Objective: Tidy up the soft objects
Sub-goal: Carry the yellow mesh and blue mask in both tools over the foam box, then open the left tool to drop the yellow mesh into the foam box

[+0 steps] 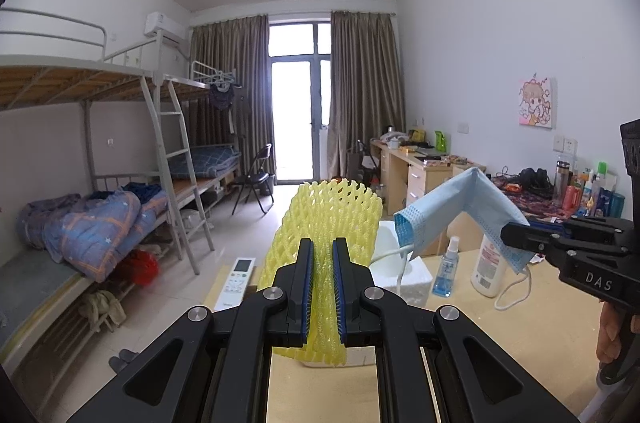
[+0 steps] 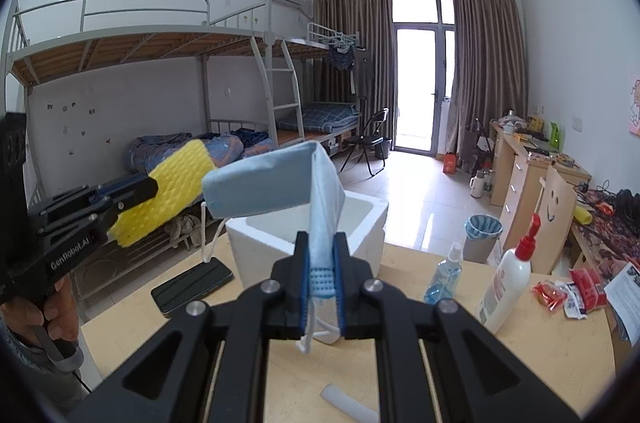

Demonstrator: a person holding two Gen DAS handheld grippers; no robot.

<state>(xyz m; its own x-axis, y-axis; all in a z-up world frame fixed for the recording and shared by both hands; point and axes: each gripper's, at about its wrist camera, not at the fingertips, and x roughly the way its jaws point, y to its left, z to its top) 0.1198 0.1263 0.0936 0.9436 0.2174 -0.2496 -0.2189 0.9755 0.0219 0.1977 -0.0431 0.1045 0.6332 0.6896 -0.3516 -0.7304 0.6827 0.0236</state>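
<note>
Your light wooden table (image 2: 400, 359) carries 1 white foam box (image 2: 360, 219), 1 spray bottle (image 2: 446, 275), 1 lotion bottle (image 2: 506, 283), 1 phone (image 2: 192, 285), 1 remote (image 1: 236, 281).

Yellow foam net sleeve (image 1: 320, 223): mesh tube, flattened where pinched between left gripper (image 1: 323, 297) pads, held above bench (image 1: 520, 335), free end tilted up and forward. Blue face mask (image 2: 280, 183): pleated, folded over itself, pinched at one edge by right gripper (image 2: 322, 289), white ear loops dangling, above white foam box (image 2: 360, 219).

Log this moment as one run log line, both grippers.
left gripper: shut on yellow foam net | right gripper: shut on blue face mask | both above white foam box
</note>
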